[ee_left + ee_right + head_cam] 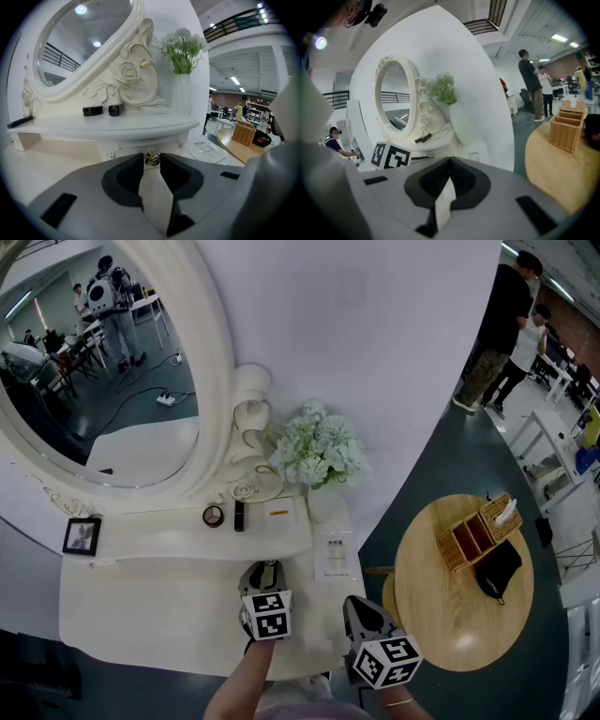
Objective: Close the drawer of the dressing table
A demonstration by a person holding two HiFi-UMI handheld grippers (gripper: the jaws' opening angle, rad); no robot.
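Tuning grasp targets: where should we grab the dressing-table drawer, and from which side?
The small gold knob on the drawer front, from straight in front, one jaw each side. It sticks out from the flat white front under the shelf; nothing else in view looks pinchable.

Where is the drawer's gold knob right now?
In the left gripper view, the gold knob sits at centre, between the left hand-held gripper's jaw tips, just under the dressing table's shelf.
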